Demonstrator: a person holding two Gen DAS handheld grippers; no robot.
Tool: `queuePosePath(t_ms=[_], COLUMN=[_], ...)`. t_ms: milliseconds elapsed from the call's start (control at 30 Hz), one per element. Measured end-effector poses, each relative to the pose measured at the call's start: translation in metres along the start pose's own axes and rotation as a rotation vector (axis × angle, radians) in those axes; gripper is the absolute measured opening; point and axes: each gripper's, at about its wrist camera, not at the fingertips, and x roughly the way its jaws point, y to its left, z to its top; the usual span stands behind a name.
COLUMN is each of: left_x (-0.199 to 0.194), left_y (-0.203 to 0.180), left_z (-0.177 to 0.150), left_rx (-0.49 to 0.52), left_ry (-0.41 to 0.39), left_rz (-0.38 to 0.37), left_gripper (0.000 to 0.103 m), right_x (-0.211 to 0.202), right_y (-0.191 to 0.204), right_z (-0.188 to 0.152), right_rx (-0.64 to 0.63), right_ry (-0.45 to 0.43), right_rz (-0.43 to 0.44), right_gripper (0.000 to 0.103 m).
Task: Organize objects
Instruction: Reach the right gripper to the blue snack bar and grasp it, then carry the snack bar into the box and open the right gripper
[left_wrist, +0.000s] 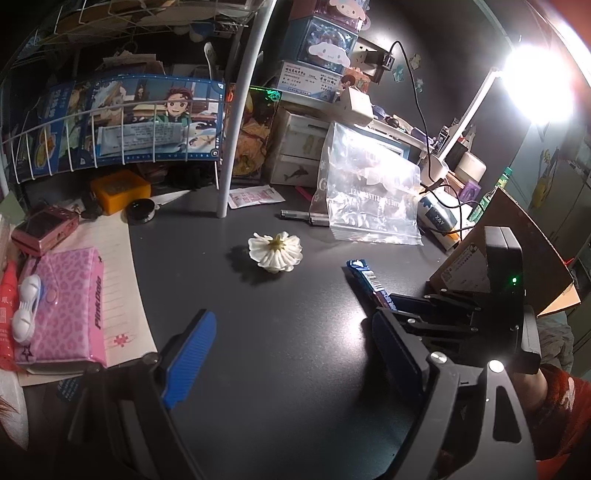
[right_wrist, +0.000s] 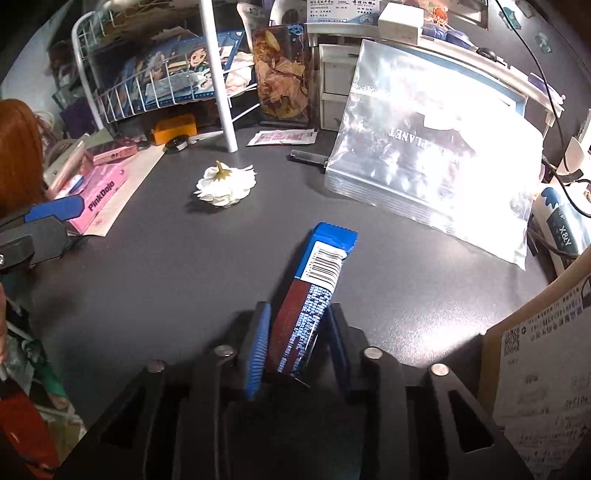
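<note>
A blue and dark red snack bar (right_wrist: 314, 288) is pinched between the blue pads of my right gripper (right_wrist: 297, 332), its blue end pointing away over the dark desk. In the left wrist view the bar (left_wrist: 364, 280) sticks out of the right gripper (left_wrist: 406, 306) at the right. A white artificial flower (left_wrist: 275, 251) lies upside down mid-desk, ahead of my left gripper (left_wrist: 291, 339), which is open and empty. The flower also shows in the right wrist view (right_wrist: 225, 184), far left of the bar.
A clear plastic bag (right_wrist: 436, 166) leans at the back right with a grey pen (right_wrist: 308, 157) in front of it. A cardboard box (right_wrist: 546, 354) stands at the right. A pink pouch (left_wrist: 62, 306) on a notepad, a pink camera (left_wrist: 44, 229) and a white rack pole (left_wrist: 236, 122) are at the left and back.
</note>
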Motion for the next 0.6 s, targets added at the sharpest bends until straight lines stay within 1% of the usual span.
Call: queuePosePath(t_ms=[67,200,267,300,433,533,600], left_x=[-0.001,-0.006,-0.010,-0.012,-0.025,-0.038,-0.047], left_y=[0.000,-0.005,-0.009,-0.012,-0.027,-0.039,-0.050], left_z=[0.001,0.000,0.000,-0.001,-0.002,0.001,0.005], left_rx=[-0.001,0.006,0.015,0.022,0.054,0.079,0.099], left_ry=[0.001,-0.004,-0.006,-0.005,-0.011,-0.033,-0.050], left_rz=[0.000,-0.011,-0.019,-0.024,-0.076,-0.109,-0.129], left_gripper=[0.085,0.085,0.085,0.085,0.085,0.085,0.083], right_x=[-0.002,-0.011,-0.020,-0.027,-0.059,-0.087,-0.103], right_y=[0.001,0.012,0.019,0.024,0.045,0.056,0.062], right_z=[0.000,-0.003,-0.005,-0.005,-0.007,-0.007,-0.006], right_rx=[-0.004,-0.050,-0.066,-0.073,-0.123,-0.160,-0.189], right_ry=[-0.003,-0.005,-0.015,-0.023,-0.070,-0.113,-0.144], right_rz=[0.008,0.064,0.121,0.167,0.271,0.319,0.318], right_gripper=[0.016,0.015,0.015,0.015,0.015,0.015,0.015])
